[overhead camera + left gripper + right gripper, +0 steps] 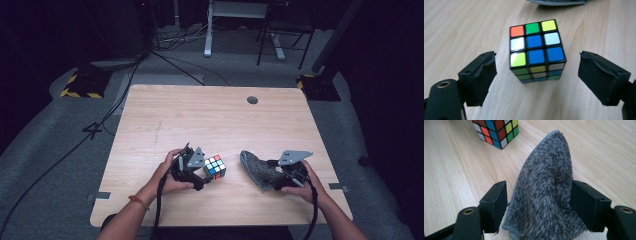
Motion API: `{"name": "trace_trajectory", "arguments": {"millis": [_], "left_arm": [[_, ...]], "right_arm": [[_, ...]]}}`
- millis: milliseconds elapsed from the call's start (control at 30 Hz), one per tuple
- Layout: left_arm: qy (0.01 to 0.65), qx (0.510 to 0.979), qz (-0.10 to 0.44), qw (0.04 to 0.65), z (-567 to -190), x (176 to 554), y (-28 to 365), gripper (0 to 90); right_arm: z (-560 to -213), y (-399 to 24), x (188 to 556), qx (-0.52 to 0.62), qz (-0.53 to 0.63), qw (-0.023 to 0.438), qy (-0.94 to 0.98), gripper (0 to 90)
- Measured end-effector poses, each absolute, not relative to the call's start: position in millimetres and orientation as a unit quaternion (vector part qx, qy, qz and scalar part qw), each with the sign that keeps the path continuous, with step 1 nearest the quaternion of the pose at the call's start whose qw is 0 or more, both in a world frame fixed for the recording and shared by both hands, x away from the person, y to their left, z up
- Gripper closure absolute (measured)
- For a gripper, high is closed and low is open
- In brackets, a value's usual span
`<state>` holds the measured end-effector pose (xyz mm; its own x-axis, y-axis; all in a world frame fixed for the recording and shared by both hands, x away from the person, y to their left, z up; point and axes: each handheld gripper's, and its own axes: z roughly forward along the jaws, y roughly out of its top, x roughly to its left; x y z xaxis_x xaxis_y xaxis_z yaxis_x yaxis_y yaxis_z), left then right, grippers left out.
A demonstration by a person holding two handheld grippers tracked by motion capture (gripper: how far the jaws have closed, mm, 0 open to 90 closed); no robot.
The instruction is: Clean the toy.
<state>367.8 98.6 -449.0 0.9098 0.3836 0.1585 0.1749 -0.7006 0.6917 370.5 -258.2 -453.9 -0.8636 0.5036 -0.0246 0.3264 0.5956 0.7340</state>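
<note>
Cube and cloth on a pale wooden bench in a dark room.
The cube (214, 167) sits low centre of the high view, untouched between the wide-set jaws of the left gripper (201, 176). The grey cloth (257, 170) lies right of it, bunched between the right gripper's (272, 175) parted jaws; whether they press it is unclear. Grey carpet (50, 150), cables and a desk frame (235, 20) surround the bench (210, 110).

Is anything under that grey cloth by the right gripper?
The grey cloth lies bunched on the bare wooden table, between the right gripper's jaws. Around its edges only tabletop shows. Whatever might sit beneath its folds is covered, so I cannot tell.
</note>
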Motion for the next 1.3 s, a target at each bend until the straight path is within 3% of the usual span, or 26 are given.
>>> {"name": "trace_trajectory", "arguments": {"millis": [133, 700, 1300], "left_arm": [[0.160, 0.913, 0.160, 0.339, -448.3, 364.8, 104.9, 16.1], [0.213, 0.914, 0.179, 0.295, -455.3, 349.2, 162.0, 15.8], [0.245, 0.917, 0.162, 0.270, -485.8, 341.5, 199.5, 16.1]], "right_arm": [[-446.8, -260.2, 367.0, 0.234, 0.385, 0.142, 0.881, 31.0], [-433.5, -305.2, 352.6, 0.247, 0.366, 0.170, 0.881, 29.4], [-492.2, -381.5, 343.9, 0.345, 0.351, 0.144, 0.858, 27.6]]}}
